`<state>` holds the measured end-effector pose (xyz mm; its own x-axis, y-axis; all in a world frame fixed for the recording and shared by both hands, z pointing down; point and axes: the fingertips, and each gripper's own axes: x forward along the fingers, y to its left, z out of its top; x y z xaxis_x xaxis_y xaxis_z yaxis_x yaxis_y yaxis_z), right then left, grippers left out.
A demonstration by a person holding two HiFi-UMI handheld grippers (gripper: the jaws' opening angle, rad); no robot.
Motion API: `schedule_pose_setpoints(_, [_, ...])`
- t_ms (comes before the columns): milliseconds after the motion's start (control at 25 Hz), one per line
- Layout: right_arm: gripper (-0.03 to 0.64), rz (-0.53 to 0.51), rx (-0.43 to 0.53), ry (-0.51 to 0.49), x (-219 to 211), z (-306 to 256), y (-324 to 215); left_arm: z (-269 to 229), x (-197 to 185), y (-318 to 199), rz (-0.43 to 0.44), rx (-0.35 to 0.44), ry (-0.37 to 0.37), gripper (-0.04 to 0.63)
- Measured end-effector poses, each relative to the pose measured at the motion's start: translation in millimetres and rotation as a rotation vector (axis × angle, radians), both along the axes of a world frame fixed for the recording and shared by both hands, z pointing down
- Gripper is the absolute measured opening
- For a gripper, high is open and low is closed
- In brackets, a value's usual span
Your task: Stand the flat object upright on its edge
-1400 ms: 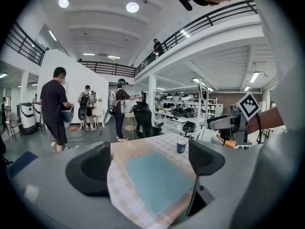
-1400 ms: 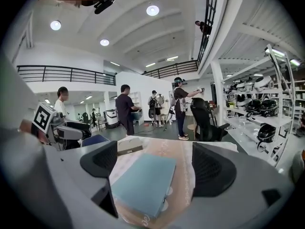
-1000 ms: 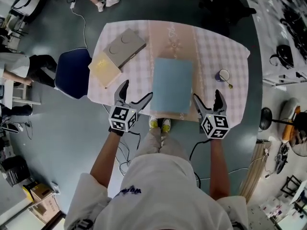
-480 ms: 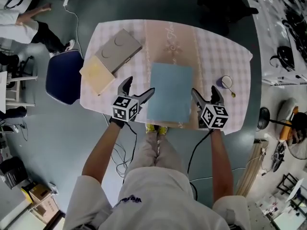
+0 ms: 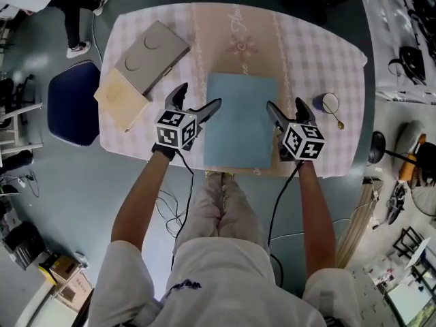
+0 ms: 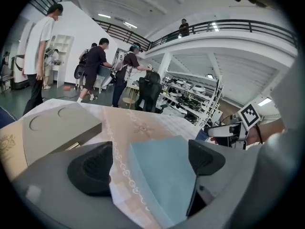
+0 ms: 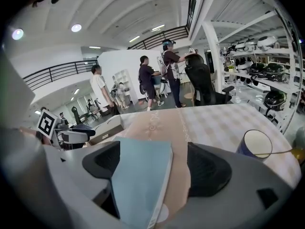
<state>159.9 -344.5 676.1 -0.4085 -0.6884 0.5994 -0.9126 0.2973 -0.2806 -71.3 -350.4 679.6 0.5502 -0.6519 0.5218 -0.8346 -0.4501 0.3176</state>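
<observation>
A flat pale-blue book [image 5: 240, 120] lies on the checked tablecloth [image 5: 310, 53], near the table's front edge. My left gripper [image 5: 197, 99] hovers at the book's left edge and stands open. In the left gripper view the book [image 6: 164, 173] shows between the two pads [image 6: 90, 168], touching neither. My right gripper [image 5: 286, 107] is at the book's right edge, also open. In the right gripper view the book's [image 7: 140, 175] right edge lies between the dark pads [image 7: 207, 168], with a gap on each side.
A grey box [image 5: 151, 56] and a tan box [image 5: 121, 99] lie at the table's left. A dark blue cup [image 5: 320, 103] with a spoon stands at the right. A blue chair [image 5: 71, 104] is left of the table. Several people stand in the hall behind.
Both grippers have come forward and down from the table's front edge to the two sides of the blue book. The book has not moved.
</observation>
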Motion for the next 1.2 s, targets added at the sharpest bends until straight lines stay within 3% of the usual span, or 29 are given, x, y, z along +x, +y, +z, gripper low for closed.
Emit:
schedule_pose_setpoints(520, [0.408,-0.013,-0.081,-0.016,-15.2,58.6,-22.7,59.6,15.3,-17.1,0.032,-0.095,0.019,0.483])
schedule_pose_setpoints(1200, [0.317,-0.045,-0.139,-0.074,-26.4,85.4,-41.3,85.1,28.1,-30.2,0.038,-0.152,0.065,0.428])
